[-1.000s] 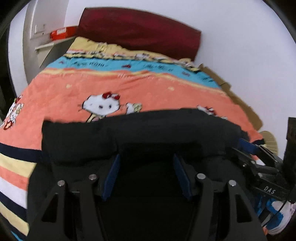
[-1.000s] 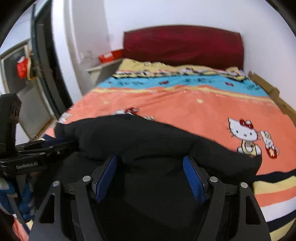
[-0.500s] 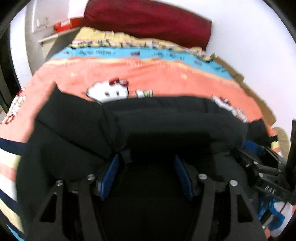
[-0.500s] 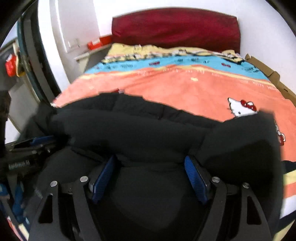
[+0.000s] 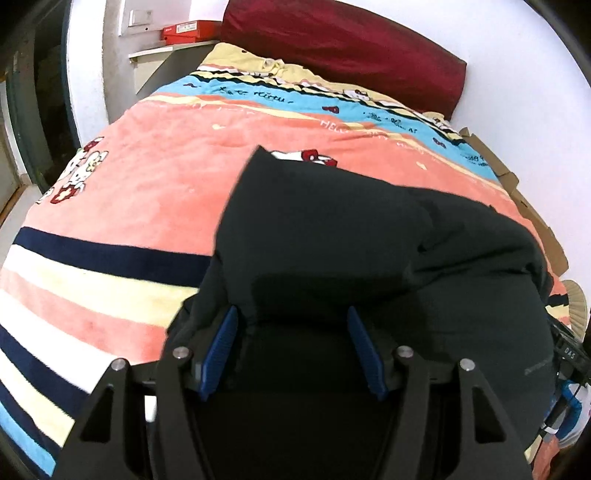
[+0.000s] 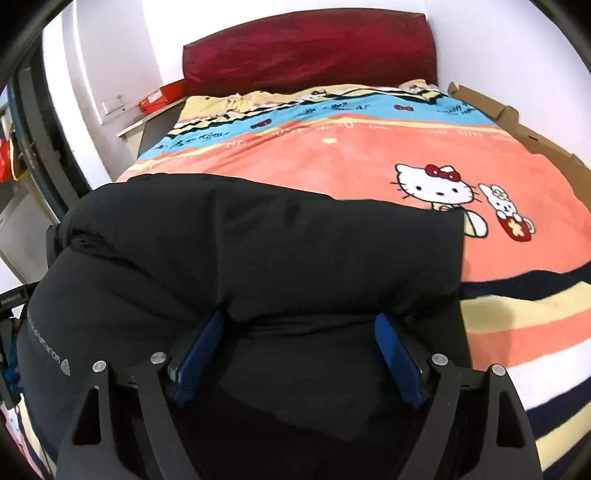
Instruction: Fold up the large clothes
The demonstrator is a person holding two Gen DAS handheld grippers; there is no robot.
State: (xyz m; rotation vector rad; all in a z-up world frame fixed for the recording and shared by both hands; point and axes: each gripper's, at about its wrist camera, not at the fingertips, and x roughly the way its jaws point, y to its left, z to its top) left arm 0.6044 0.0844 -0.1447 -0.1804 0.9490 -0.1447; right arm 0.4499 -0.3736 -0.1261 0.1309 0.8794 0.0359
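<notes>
bed: big bed (image 6: 369,155) with a striped cartoon-cat blanket (image 5: 155,192), dark red headboard (image 6: 310,48) at the far end

jacket: black puffy jacket (image 5: 351,229) lying on the near part of the blanket, top layer folded over, filling most of both views

left gripper: left gripper (image 5: 293,343) sits right at the near edge of the jacket, jaws apart, thick fold bunched between the blue pads (image 5: 221,350). Can't really tell if it's pinching

right gripper: right gripper (image 6: 301,350), same deal on the other side, jaws have just been opening wider, fabric still between the pads, which look clear of it

box: red box (image 5: 190,29) on the shelf by the wall
</notes>
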